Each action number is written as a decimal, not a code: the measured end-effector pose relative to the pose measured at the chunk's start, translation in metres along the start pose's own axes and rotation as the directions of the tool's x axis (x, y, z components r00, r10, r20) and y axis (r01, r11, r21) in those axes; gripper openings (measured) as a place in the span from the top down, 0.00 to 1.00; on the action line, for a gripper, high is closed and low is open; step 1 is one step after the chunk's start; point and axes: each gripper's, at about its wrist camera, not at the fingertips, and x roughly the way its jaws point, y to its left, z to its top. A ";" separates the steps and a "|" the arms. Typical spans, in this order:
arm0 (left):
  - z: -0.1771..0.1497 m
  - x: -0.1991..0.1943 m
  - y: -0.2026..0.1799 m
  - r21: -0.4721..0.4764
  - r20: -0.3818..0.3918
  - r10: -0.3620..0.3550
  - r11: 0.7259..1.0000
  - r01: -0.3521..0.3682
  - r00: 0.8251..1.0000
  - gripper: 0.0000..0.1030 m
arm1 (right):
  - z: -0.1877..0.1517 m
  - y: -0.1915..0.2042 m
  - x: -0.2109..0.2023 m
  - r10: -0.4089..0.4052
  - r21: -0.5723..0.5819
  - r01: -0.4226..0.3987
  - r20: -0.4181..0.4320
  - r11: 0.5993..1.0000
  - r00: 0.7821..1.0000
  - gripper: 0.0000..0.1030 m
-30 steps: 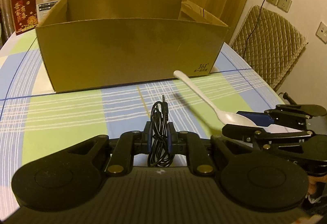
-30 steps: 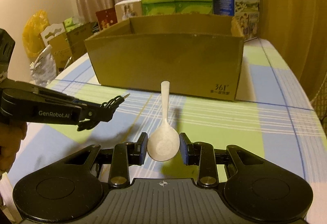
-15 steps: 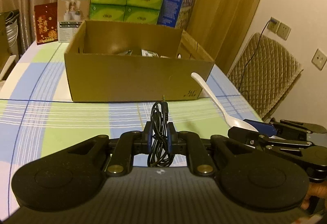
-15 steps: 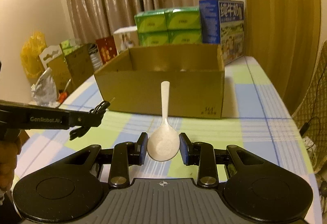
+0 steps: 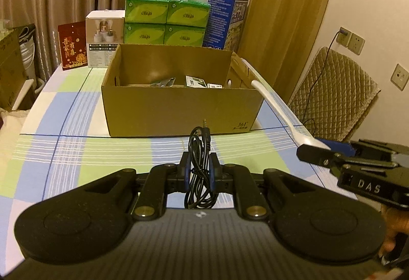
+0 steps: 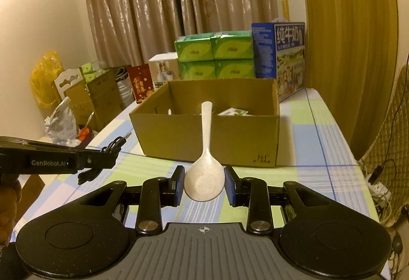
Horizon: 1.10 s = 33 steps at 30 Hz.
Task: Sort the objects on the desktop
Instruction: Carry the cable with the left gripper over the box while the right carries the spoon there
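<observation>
While raised above the table [image 5: 76, 152], both tools carrying cargo toward the box [image 5: 179, 111]. Left gripper [image 5: 199, 172] clamped on a coiled black cable [image 5: 200, 165], jack plug poking up and forward, loops hanging below the pads. Right gripper [image 6: 204, 184] pinching a white spoon [image 6: 204, 175] by the bowl, handle running straight ahead along the fingers, tip aimed at the box opening. Box dead ahead of both, open top up, long side facing the tools, already holding a few small packets. Seen from the left camera, spoon handle reaching up alongside the box's right near corner, right gripper off to the right and low. Seen from the right camera, left tool off to the left, cable end short of the box's front wall. Looks like the carry-to-box step, neither item over the opening yet. Spoon tip seemingly nearer the rim, so right hand likely first in; needs more height and forward travel so the handle clears the front wall. Risk: long handle catching the cardboard edge.
</observation>
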 end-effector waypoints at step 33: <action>0.046 0.033 0.014 0.084 -0.055 0.038 0.996 -0.034 0.998 0.90 | 0.063 -0.031 0.028 0.002 0.020 -0.002 -0.002 1.000 1.000 0.71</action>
